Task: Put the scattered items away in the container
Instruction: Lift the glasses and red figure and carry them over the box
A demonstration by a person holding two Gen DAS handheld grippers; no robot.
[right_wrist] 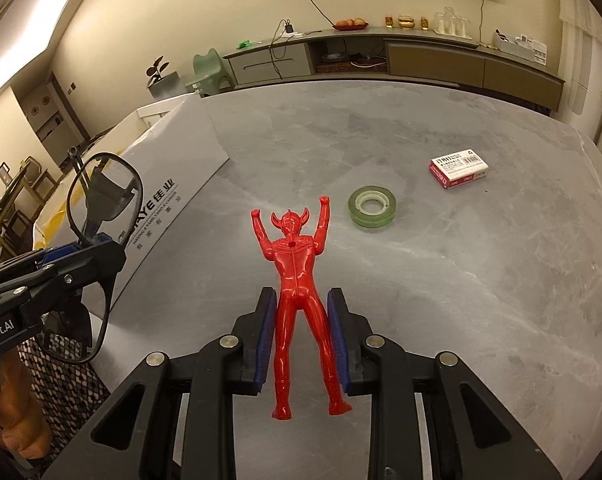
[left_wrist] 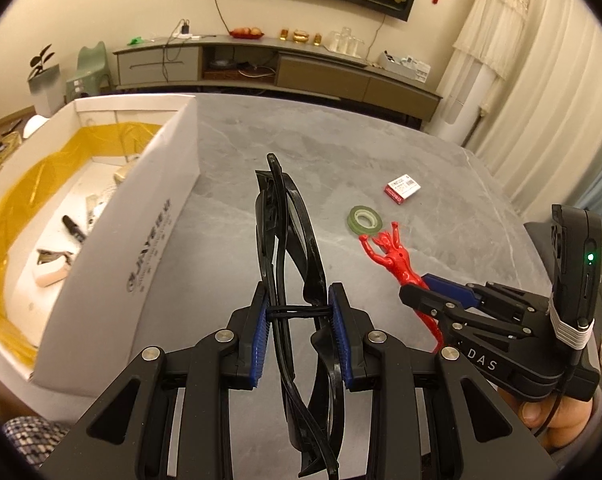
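Living rm, grey marble-look table w/ a white cardboard box at its left side, yellow liner inside. Left gripper is clamped on folded black glasses, pads pressing across the frame, held up just beside the box wall. Right gripper is closed on the red figurine at the legs — arms and head stick out ahead. Both look light; the glasses are prob fragile, lenses slippery, so frame is the right hold. The figurine looks like stiff glossy plastic, could pivot in the pads — thighs seem the safest spot. Green tape roll and small red-white box lie loose on the table.
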